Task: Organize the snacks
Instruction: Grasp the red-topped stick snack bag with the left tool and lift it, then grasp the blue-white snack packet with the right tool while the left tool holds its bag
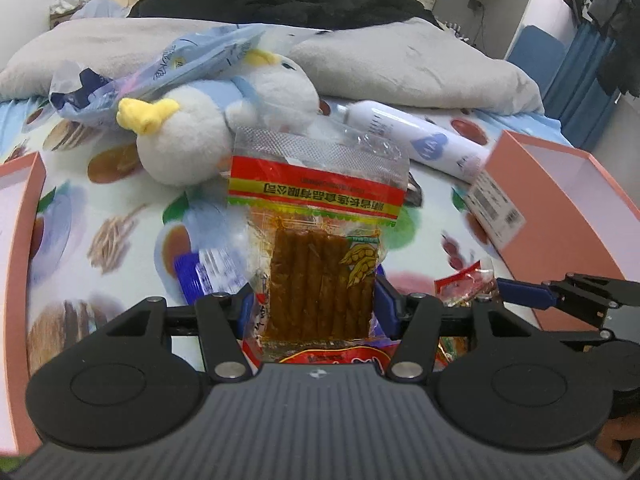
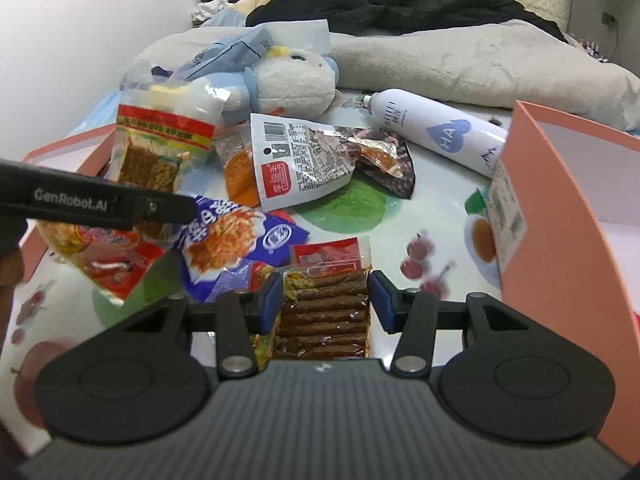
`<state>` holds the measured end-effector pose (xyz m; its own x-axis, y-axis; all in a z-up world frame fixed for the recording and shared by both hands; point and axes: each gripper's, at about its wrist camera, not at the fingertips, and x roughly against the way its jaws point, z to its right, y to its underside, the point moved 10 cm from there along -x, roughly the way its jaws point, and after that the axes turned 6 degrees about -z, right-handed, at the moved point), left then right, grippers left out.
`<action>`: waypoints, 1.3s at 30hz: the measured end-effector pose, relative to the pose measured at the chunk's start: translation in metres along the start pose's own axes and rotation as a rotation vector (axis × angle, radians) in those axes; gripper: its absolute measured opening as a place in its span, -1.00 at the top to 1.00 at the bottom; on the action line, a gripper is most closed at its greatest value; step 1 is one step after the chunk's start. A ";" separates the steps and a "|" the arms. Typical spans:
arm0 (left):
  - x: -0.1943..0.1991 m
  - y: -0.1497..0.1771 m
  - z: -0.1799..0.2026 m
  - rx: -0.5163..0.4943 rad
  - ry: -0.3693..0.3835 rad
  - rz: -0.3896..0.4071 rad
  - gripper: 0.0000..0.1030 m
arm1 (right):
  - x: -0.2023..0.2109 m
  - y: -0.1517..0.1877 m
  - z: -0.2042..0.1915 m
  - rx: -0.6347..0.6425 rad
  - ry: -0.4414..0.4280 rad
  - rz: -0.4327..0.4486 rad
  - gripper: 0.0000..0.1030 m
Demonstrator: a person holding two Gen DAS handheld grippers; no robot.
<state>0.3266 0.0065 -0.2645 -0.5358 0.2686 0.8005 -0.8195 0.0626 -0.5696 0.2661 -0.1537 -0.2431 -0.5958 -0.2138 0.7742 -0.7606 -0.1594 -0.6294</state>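
Observation:
My left gripper (image 1: 317,306) is shut on a clear packet of brown snack sticks (image 1: 320,248) with a red and yellow header, held upright above the bed. The same packet (image 2: 160,148) shows at the left of the right wrist view, above the left gripper (image 2: 168,210). My right gripper (image 2: 326,306) is shut on a smaller packet of dark snack sticks (image 2: 326,312); its blue pads press both long edges. Loose on the printed sheet lie a white barcode packet (image 2: 296,160), a blue noodle packet (image 2: 240,236), a red packet (image 2: 108,256) and an orange one (image 2: 240,172). The right gripper (image 1: 520,293) shows at the right edge.
One open pink box (image 2: 560,220) stands at the right and another pink box (image 2: 64,148) at the left. A white and blue plush toy (image 2: 288,80), a white bottle (image 2: 440,132), a grey blanket (image 2: 480,60) and dark clothes lie behind the snacks.

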 end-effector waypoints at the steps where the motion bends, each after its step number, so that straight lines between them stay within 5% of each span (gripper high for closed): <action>1: 0.004 0.004 0.004 0.002 0.001 -0.006 -0.20 | 0.005 0.002 0.000 -0.002 0.005 0.002 0.02; 2: 0.008 0.008 0.008 0.002 0.004 -0.010 -0.20 | 0.010 0.004 0.001 -0.004 0.009 0.002 0.06; 3: 0.012 0.012 0.013 -0.005 0.007 -0.016 -0.20 | 0.015 0.006 0.002 -0.005 0.017 0.002 0.42; 4: 0.015 0.015 0.016 -0.010 0.004 -0.020 -0.21 | 0.019 0.008 0.003 -0.008 0.022 0.000 0.49; 21: 0.037 0.065 0.024 0.066 0.000 -0.057 -0.21 | 0.043 0.039 -0.007 0.031 -0.017 0.022 0.46; 25: 0.041 0.069 0.006 0.097 -0.024 -0.047 -0.21 | 0.038 0.031 -0.031 0.114 -0.052 0.041 -0.04; 29: 0.047 0.071 -0.021 0.149 -0.049 -0.031 -0.21 | 0.023 0.018 -0.054 0.223 -0.054 0.043 -0.07; 34: 0.052 0.071 -0.056 0.201 -0.083 -0.013 -0.21 | 0.002 -0.002 -0.086 0.389 -0.062 0.062 -0.45; 39: 0.050 0.070 -0.084 0.247 -0.105 -0.006 -0.21 | -0.028 -0.017 -0.110 0.549 -0.021 0.058 -0.45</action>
<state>0.2591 0.1051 -0.2800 -0.5387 0.1668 0.8258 -0.8403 -0.1766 -0.5125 0.2674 -0.0386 -0.2462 -0.6232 -0.2555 0.7392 -0.4772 -0.6245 -0.6182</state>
